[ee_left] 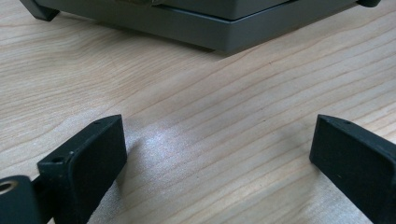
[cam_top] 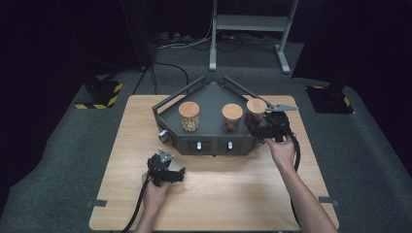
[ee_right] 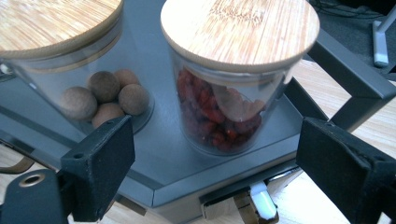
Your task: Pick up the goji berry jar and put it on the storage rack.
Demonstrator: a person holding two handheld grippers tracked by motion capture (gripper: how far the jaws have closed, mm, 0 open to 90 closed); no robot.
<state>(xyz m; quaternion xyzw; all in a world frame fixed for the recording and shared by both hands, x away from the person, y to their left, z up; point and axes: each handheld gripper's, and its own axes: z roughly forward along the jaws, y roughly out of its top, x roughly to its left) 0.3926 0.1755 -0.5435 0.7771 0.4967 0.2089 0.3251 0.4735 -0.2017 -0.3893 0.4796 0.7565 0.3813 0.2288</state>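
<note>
Three glass jars with wooden lids stand on a dark grey tray [cam_top: 167, 104]: one with pale balls [cam_top: 189, 116], one with brown balls [cam_top: 232, 118] and one with red pieces [cam_top: 255, 111]. My right gripper [cam_top: 266, 127] is at the tray's right front corner. Its jaws stand open [ee_right: 215, 158] on either side of the red jar [ee_right: 233, 93] without touching it. The brown-ball jar [ee_right: 70, 79] is to the left of it. My left gripper [cam_top: 164, 167] rests low over the wooden table, open [ee_left: 219, 149], with nothing between its jaws.
The tray's front wall carries two small white latches [cam_top: 199, 144] and its base [ee_left: 224, 37] lies just ahead of the left gripper. A white metal frame [cam_top: 252, 24] and striped floor bases [cam_top: 99, 97] stand beyond the table [cam_top: 218, 194].
</note>
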